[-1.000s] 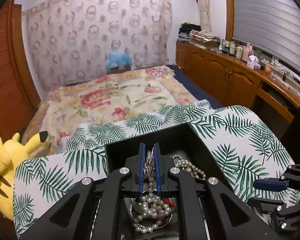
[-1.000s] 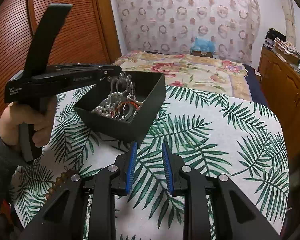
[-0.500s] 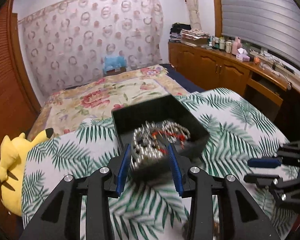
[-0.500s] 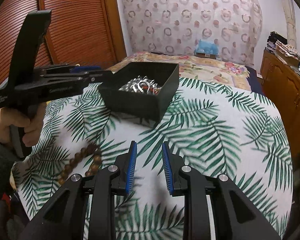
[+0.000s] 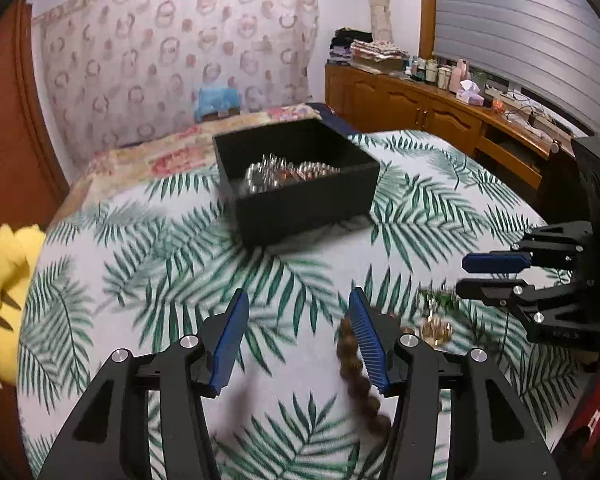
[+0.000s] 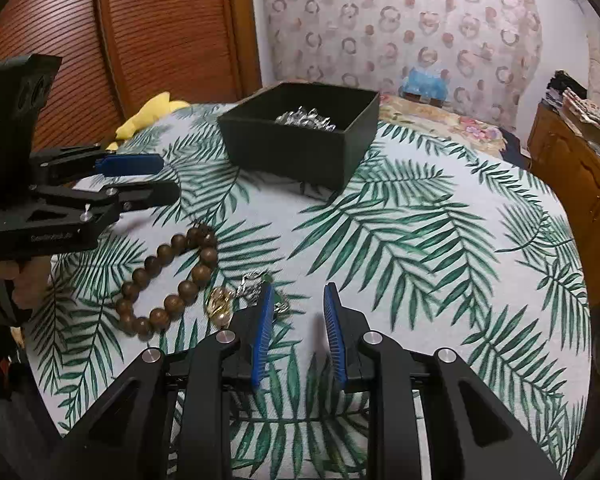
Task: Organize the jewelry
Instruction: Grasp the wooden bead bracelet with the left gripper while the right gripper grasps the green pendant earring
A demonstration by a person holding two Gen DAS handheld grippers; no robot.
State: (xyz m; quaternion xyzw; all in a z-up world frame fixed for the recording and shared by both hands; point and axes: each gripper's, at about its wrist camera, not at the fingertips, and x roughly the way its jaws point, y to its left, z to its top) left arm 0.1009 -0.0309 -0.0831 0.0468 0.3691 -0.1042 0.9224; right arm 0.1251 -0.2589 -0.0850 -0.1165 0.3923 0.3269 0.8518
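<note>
**A:** Since a second ago the left gripper (image 5: 296, 336) has been drawn back out of the black box (image 6: 300, 148), where its fingers were closed among the pearls; now its fingers are spread wide and nothing is held between them. What is picked next?

**B:** Probably the wooden bead bracelet (image 6: 168, 280). It is laid flat on the palm-leaf cloth (image 6: 440, 240), near and left of the box, and in the left wrist view its blurred beads are seen just beside the left gripper's right finger.

**A:** And the right gripper (image 6: 296, 330)?

**B:** Its fingers are held apart too, with nothing between them. It is poised just right of a gold trinket (image 6: 219, 301) and a small silver-and-green piece (image 6: 256, 285); what exactly these are cannot be told.

**A:** How should the bracelet be taken well?

**B:** One side of the loop should be straddled, so that a single bead is pinched and not two strands at once. The grip should be closed low against the cloth, yet the fabric itself should not be caught. The trinkets lie touching or nearly touching the bracelet's near edge, so the far side of the loop is judged safer.

**A:** And then?

**B:** It should be lifted clear before being carried to the box, lest the neighbours be dragged.
</note>
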